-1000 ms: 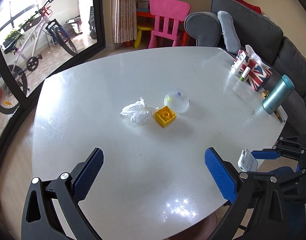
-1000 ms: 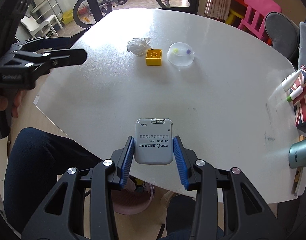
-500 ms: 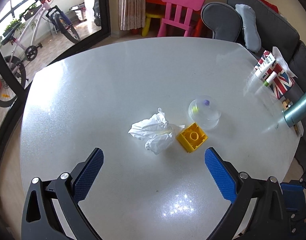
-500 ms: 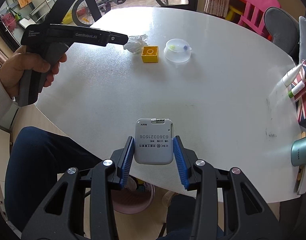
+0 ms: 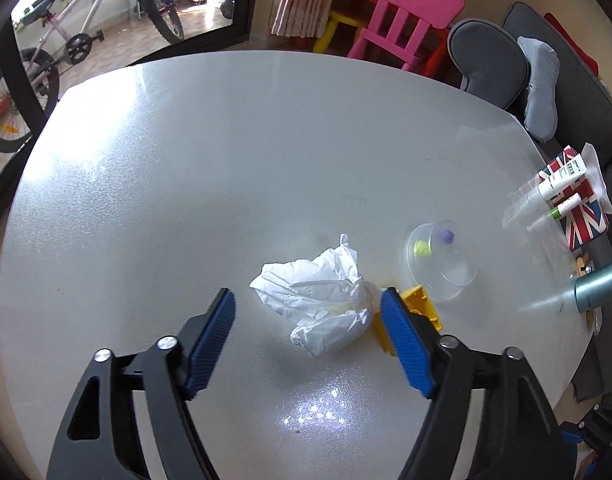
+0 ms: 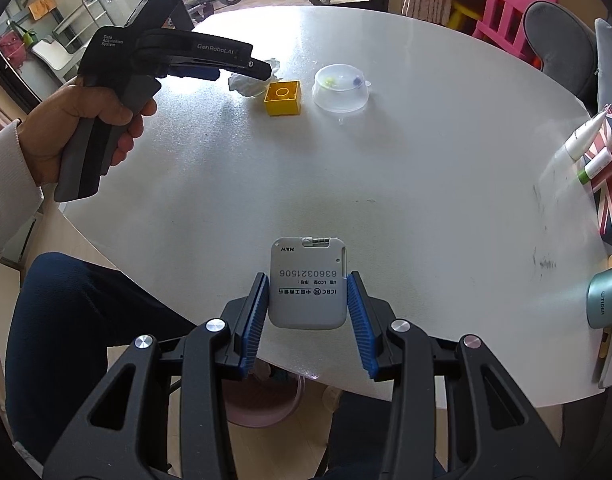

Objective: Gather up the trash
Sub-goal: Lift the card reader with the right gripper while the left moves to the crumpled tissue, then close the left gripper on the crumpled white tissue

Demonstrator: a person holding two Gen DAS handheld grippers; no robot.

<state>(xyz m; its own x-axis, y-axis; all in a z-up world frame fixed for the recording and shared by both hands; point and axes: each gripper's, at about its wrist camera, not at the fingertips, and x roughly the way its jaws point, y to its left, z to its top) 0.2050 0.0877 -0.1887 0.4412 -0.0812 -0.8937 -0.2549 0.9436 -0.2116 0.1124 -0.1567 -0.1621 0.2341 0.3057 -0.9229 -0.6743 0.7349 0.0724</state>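
While my left gripper (image 5: 307,320) hangs over the white table (image 5: 186,184), findings stand as follows.

Left gripper state: jaws have just been closing and stand about half open; the blue pads (image 5: 212,336) do not press on anything.

Trash: a crumpled white tissue (image 5: 321,300) lies on the table between my left fingers, nearer the right pad, with a clear gap to the left pad. Contact with the right pad: cannot tell.

Neighbours: a yellow toy brick (image 5: 423,304) sits just right of the tissue, partly hidden behind my right-hand pad; a clear plastic lid (image 5: 441,262) lies beyond it to the right.

Right gripper state: my right gripper (image 6: 307,312) is clamped narrowly on a small grey card device (image 6: 307,284), held at the near table edge.

Right-wrist view: my left hand (image 6: 78,136) grips the tool handle at far left, its tip over the tissue.

Below table edge: a pink bin (image 6: 266,408) shows near the right gripper.
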